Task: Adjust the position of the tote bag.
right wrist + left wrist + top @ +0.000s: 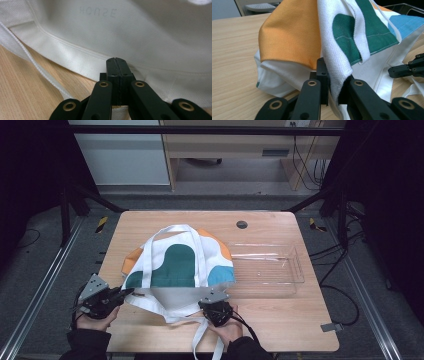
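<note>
A tote bag in white, green, orange and blue lies on the wooden table, its pale inside turned toward me. My left gripper at the bag's near-left corner is shut on a fold of its white and green cloth, which rises from the jaws. My right gripper sits at the bag's near edge with its jaws pressed together. Its tips lie over the white hem; no cloth shows between them. Faint mirrored lettering shows through the fabric.
A clear plastic tray stands to the right of the bag, touching it. The bag's white straps trail off the near table edge between my hands. A small round hole is near the far edge.
</note>
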Available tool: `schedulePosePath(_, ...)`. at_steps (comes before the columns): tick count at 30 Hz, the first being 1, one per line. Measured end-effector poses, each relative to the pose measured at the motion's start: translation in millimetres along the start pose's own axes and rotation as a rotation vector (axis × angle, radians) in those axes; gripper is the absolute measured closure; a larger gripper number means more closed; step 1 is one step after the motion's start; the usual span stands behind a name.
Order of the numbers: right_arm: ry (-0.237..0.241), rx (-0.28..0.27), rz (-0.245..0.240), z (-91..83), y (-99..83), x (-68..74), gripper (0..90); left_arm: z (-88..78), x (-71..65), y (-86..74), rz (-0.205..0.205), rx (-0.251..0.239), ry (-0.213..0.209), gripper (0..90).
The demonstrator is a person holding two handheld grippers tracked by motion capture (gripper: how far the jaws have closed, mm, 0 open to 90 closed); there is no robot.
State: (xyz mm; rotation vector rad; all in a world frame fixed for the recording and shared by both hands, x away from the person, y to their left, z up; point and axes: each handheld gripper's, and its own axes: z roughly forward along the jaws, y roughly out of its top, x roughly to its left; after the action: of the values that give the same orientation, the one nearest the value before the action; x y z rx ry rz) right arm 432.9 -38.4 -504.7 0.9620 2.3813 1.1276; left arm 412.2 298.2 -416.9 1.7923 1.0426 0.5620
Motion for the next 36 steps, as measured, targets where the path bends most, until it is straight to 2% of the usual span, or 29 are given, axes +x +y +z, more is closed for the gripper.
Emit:
schedulePosePath(10, -0.003, 0.015, 0.002, 0.7, -1.6, 0.4, 90.0, -1.7, -0.5, 2.7, -0.009, -0.023, 0.001, 83.5)
schedulePosePath(16, -0.014, 0.021, -0.005, 0.4, -0.7, 1.7, 90.0, 0.6, 0.4, 0.2, -0.002, -0.004, 0.008, 81.8)
schedulePosePath(21, -0.014, -0.021, -0.006, -3.5, 4.4, 3.2, 90.0, 2.2, -0.6, -1.5, 0.013, 0.009, 0.024, 75.9)
schedulePosePath(24, 0.0, -0.073, -0.002, -7.7, 15.6, 4.7, 90.0, 1.8, -2.0, -2.1, 0.025, 0.011, 0.049, 71.4)
schedulePosePath(29, 0.003, -0.1, 0.011, -9.6, 24.9, 5.7, 90.0, 3.0, -0.3, -5.2, 0.025, 0.023, 0.052, 64.3)
schedulePosePath(31, 0.003, -0.12, 0.028, -10.0, 29.2, 4.6, 90.0, 3.1, -0.3, -6.3, 0.029, 0.026, 0.05, 63.0)
schedulePosePath(32, 0.005, -0.142, 0.054, -9.9, 32.4, 3.4, 90.0, 3.1, -0.6, -8.0, 0.037, 0.03, 0.053, 58.9)
schedulePosePath(36, -0.004, -0.163, 0.068, -9.6, 38.1, 2.0, 90.0, 2.2, 0.0, -11.7, 0.039, 0.04, 0.064, 49.5)
